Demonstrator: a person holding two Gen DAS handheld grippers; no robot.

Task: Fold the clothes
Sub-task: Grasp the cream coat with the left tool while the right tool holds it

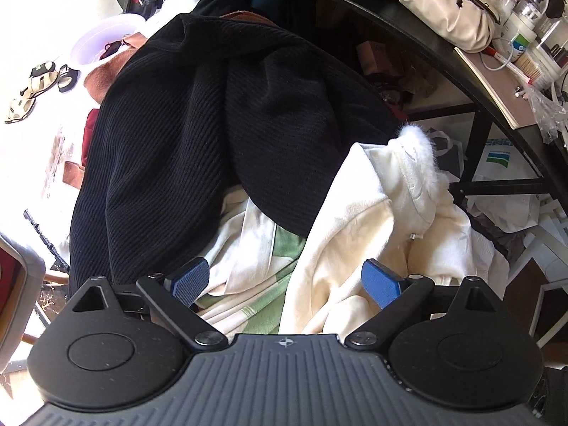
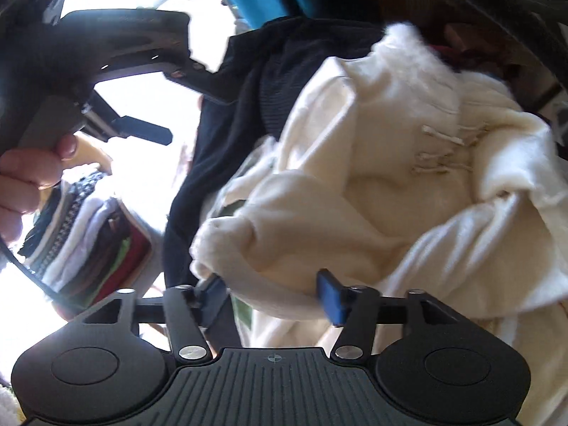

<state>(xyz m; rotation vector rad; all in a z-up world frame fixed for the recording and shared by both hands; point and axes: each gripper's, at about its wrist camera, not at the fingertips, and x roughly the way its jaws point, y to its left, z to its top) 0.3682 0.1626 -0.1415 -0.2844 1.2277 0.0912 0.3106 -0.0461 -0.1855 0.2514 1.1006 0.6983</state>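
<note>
Both grippers gape empty: the right gripper [image 2: 273, 294] hovers with the cream fleece garment's [image 2: 372, 184] rolled cuff just ahead between its pads, nearer than the left gripper [image 1: 287, 280], black ribbed knit [image 1: 198, 113] heaped beyond.

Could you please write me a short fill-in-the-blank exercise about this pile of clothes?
1. The ribbed sweater on the pile is ____.
2. The blue pads of the left gripper stand ____, holding nothing.
3. The fluffy cream garment lies to the ____ of the dark sweater in both views.
4. The striped cloth under the garments is cream and ____.

Missing words: black; apart; right; green
</note>
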